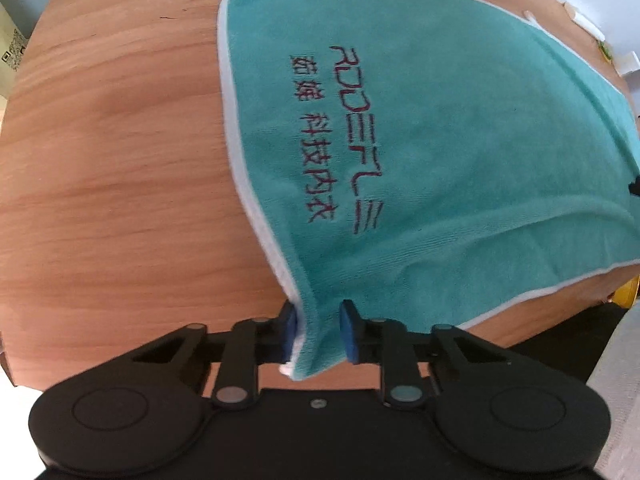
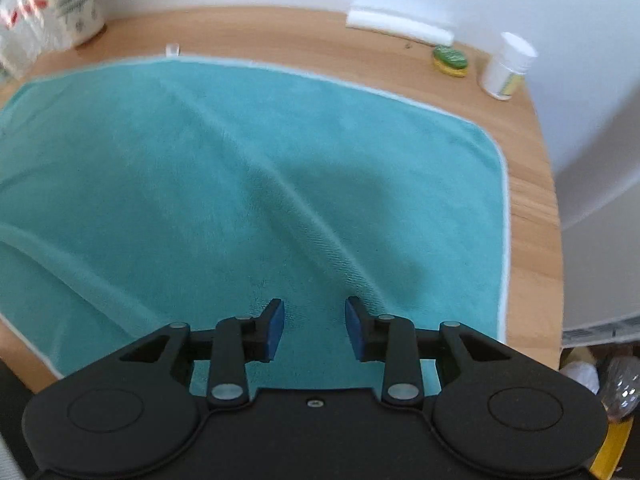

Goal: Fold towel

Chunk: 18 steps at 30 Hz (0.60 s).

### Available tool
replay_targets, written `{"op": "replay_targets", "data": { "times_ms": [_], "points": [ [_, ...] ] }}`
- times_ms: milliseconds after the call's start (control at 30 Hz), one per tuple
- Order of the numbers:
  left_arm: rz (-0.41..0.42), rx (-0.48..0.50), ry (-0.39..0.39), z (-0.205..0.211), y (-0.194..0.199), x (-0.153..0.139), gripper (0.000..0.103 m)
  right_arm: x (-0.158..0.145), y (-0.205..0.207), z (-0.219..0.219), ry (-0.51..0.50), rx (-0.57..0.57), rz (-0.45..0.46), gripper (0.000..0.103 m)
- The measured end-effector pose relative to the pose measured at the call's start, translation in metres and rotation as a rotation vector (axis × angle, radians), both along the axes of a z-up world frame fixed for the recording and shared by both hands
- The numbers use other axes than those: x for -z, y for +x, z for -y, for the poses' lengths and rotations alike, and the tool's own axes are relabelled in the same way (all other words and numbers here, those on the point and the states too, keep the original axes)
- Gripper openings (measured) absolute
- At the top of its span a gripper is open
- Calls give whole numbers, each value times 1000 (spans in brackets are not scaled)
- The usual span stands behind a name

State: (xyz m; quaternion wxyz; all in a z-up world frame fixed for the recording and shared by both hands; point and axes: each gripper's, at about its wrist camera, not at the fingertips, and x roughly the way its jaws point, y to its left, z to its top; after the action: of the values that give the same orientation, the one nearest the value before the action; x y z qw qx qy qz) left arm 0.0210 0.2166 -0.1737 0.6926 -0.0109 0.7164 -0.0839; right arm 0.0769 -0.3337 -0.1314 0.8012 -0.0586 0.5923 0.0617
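Towel (image 1: 460, 128), teal with white trim and red lettering, lay spread on the wooden worktop (image 1: 120, 160). Left gripper (image 1: 318, 334) had its jaws set narrowly about the towel's lifted corner, holding it. Right gripper (image 2: 315, 330) hung above the cloth, jaws parted and empty.

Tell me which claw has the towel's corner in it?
The left gripper. A corner of the teal towel hangs between its blue pads. The right gripper has nothing between its pads, just flat towel below.
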Motion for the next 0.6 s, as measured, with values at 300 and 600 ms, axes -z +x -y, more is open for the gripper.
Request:
{"op": "replay_targets", "data": {
  "times_ms": [300,600],
  "points": [
    [-78,3,85,-12,21,-3,14,0,8,17,30,4,-42,59],
    [19,99,63,9,-5,-4,49,-3,3,18,43,-16,-44,62]
  ]
}}
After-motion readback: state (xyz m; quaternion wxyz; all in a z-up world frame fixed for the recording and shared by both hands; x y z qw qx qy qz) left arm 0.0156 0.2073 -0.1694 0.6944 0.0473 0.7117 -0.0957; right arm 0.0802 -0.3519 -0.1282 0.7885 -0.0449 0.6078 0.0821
